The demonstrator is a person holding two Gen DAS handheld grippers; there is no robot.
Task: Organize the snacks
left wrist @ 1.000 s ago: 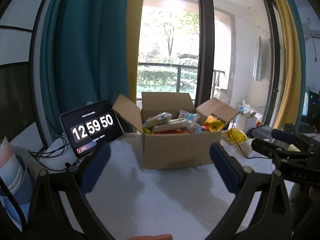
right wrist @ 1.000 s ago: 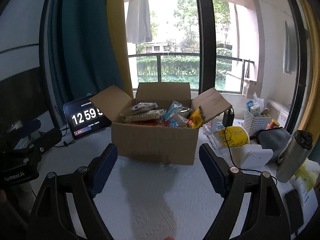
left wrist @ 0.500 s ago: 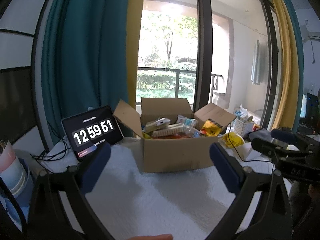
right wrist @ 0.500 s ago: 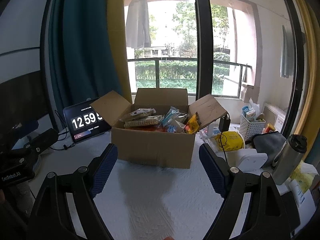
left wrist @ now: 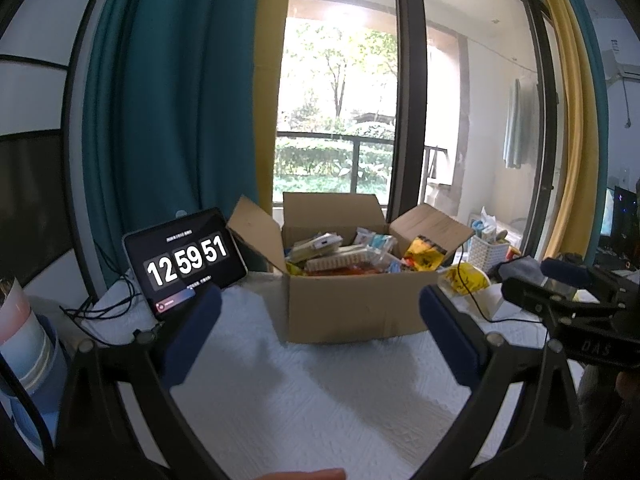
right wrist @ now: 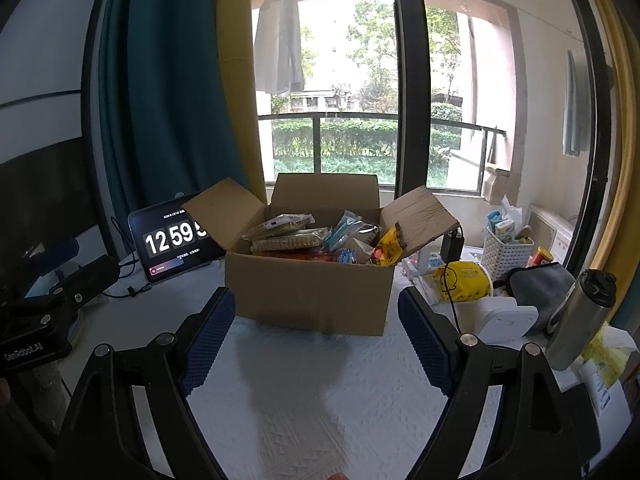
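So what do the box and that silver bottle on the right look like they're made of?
Box: plain brown corrugated cardboard, matte, with creased flaps folded open. Silver bottle: probably brushed stainless steel, judging by its soft grey sheen; its dark cap looks like plastic.

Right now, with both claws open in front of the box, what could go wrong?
The snacks are heaped to the rim of the cardboard box; pulling one may spill others. The right flap leans over a black cable, which a reaching right claw could snag. The tablet stands propped near the left claw.
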